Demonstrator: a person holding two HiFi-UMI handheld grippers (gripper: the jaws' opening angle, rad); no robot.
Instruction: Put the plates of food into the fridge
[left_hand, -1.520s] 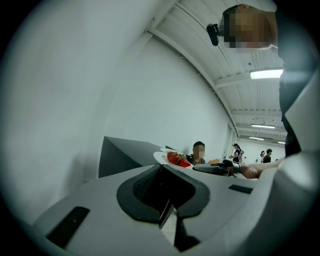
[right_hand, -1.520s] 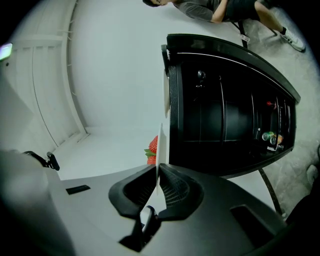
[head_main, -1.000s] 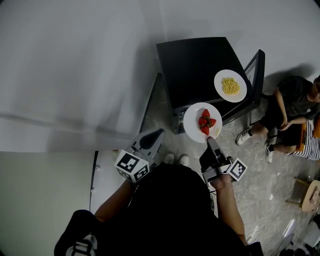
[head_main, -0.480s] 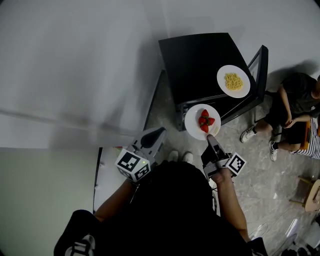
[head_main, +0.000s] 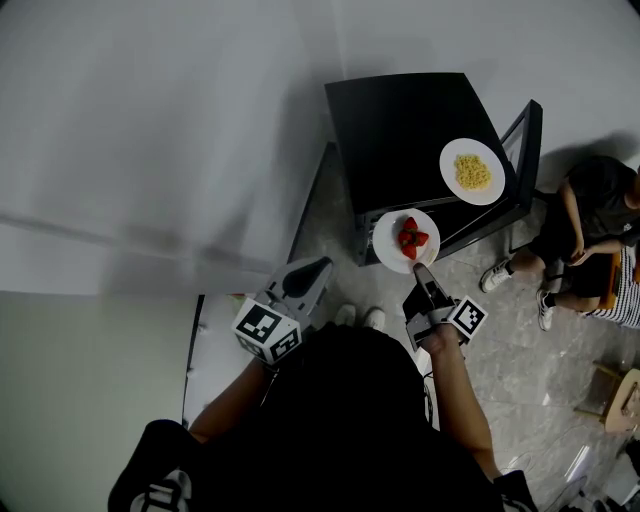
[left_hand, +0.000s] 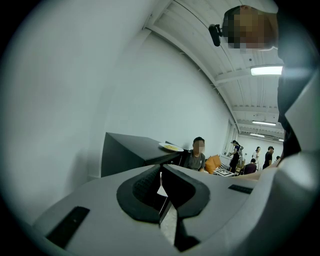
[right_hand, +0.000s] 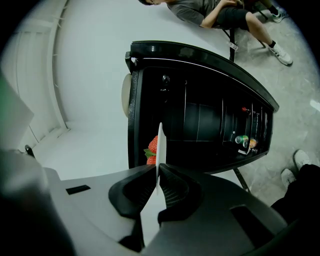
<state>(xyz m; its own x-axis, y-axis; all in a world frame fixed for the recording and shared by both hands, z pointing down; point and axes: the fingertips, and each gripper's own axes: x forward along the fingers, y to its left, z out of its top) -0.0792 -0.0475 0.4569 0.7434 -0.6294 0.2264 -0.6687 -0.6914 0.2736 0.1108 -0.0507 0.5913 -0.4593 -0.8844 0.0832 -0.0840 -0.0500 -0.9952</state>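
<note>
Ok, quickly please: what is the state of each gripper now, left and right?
Left gripper: jaws closed, nothing between them.
Right gripper: jaws closed on the rim of the strawberry plate.

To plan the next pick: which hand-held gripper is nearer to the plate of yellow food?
Right. The right hand-held gripper, shut on the strawberry plate, is fairly near the plate of yellow food; the left hand-held gripper is much farther left.

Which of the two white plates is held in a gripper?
The round white plate of red strawberries, in the right gripper; the yellow-food plate sits on the black fridge.
</note>
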